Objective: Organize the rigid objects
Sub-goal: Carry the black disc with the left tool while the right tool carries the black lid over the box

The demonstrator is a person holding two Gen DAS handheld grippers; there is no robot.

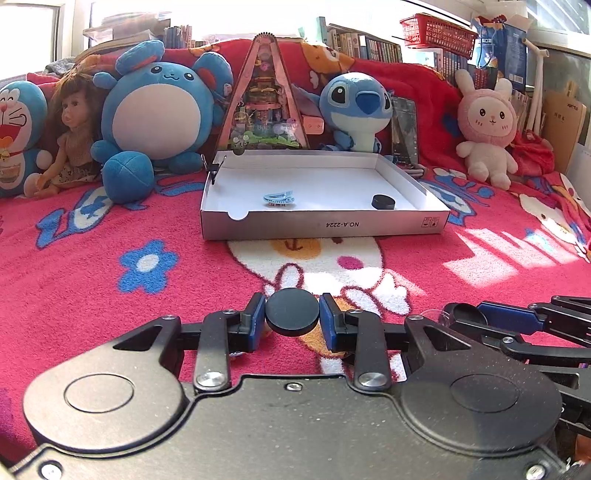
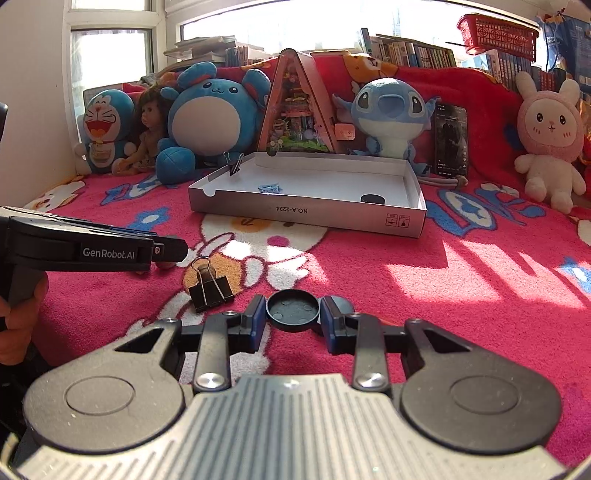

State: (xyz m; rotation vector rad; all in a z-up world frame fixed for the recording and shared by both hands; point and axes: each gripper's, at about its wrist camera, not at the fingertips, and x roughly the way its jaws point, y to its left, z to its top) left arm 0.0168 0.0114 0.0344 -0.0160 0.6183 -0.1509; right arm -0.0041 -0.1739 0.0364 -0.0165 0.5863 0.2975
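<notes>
Clamping a smooth black disc (image 1: 292, 312), the left gripper (image 1: 292, 314) is nearly closed; a hollow black cap (image 2: 293, 309) is pinched by the right gripper (image 2: 293, 312), both above the pink blanket (image 1: 110, 295).

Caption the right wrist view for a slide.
Right claw grips a black cap beside a binder clip.

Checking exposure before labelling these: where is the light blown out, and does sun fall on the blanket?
Left wrist view: the window behind the toys is washed white, sun stripes cross the blanket at right. Right wrist view: window glares too, a broad sun patch lies right of the box; fisheye edges bend.
</notes>
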